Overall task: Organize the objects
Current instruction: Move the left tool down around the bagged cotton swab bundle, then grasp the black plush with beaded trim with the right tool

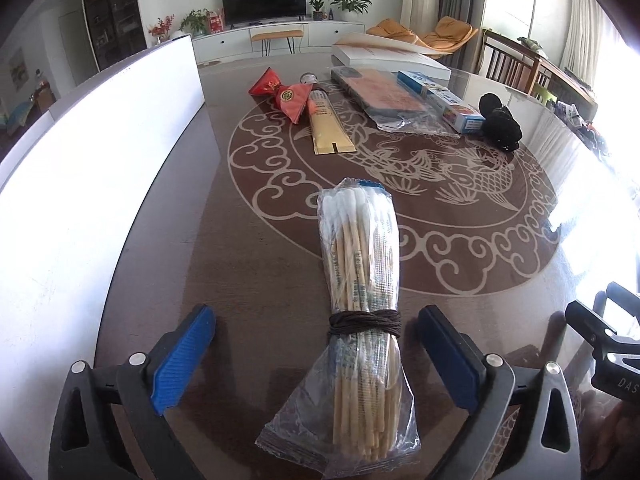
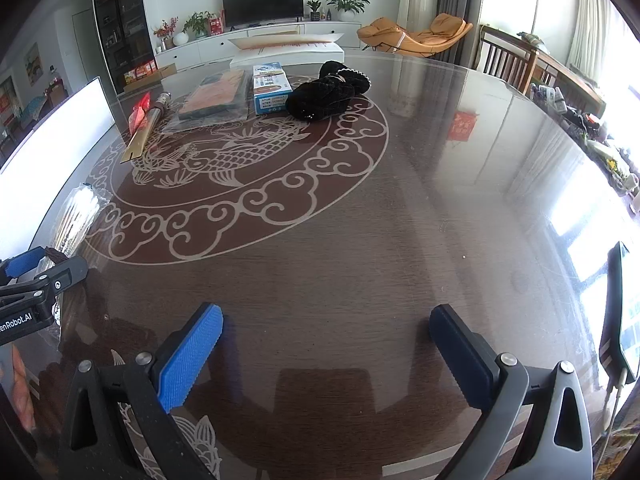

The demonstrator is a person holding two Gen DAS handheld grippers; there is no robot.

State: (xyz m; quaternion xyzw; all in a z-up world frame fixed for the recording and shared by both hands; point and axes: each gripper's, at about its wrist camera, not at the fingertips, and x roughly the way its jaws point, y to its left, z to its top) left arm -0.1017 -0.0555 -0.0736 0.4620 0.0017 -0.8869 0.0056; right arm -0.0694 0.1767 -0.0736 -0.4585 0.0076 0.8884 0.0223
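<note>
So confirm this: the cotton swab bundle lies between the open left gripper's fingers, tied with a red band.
Not quite. In the left wrist view the band around the cotton swab bundle is dark brown, not red. The rest holds: the bundle lies on the table between the open left gripper's fingers, which do not press on it.

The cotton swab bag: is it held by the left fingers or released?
Released. The cotton swab bag lies flat on the table, between wide-open left fingers that do not touch it.
</note>
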